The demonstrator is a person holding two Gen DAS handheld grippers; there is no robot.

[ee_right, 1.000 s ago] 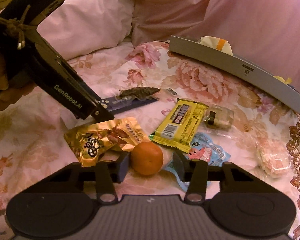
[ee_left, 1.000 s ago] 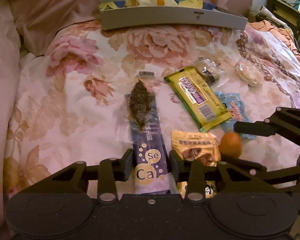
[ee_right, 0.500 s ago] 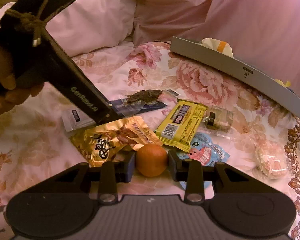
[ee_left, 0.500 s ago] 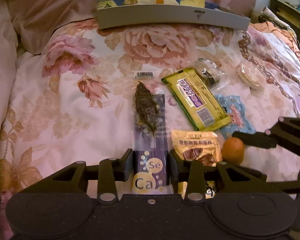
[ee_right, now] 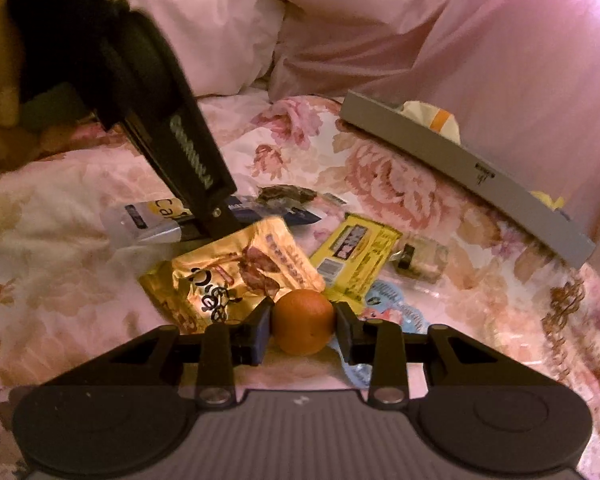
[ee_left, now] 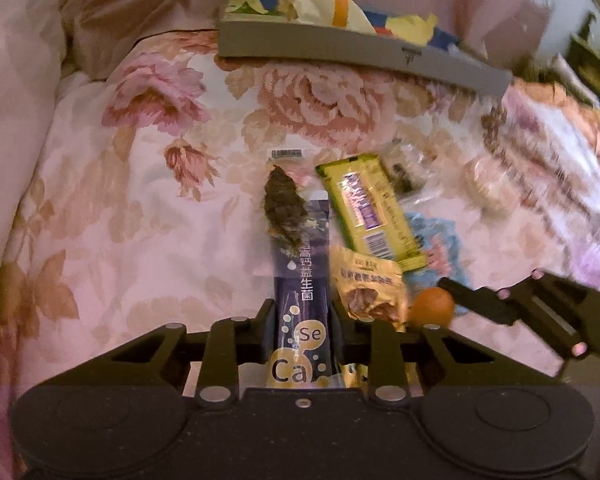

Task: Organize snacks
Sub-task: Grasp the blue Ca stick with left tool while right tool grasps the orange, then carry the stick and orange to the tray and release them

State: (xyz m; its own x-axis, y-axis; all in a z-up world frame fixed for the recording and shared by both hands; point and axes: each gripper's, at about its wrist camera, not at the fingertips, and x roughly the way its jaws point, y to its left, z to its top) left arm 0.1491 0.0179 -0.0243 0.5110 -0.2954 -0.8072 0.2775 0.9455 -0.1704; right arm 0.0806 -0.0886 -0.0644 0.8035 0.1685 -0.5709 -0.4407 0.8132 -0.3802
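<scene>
Floral bedspread (ee_left: 148, 208) carries everything. Grey tray (ee_left: 340, 50) sits at far edge w/ wrappers inside. Mid-bed: purple sachet (ee_left: 300, 292), marked Se/Ca, pinched at its near end by left tongs (ee_left: 302, 336); dark dried snack (ee_left: 284, 208) lies at its far end, prob. sealed in the same pack. Yellow bar (ee_left: 370, 210) and gold pouch (ee_right: 240, 272) beside it. Right tongs (ee_right: 303, 326) clamp small orange (ee_right: 303, 322), just off the bed.

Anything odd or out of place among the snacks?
One oddity: an orange fruit among wrapped packets, held between the right gripper jaws. The left gripper clamps the purple sachet. Nothing spilled or torn.
</scene>
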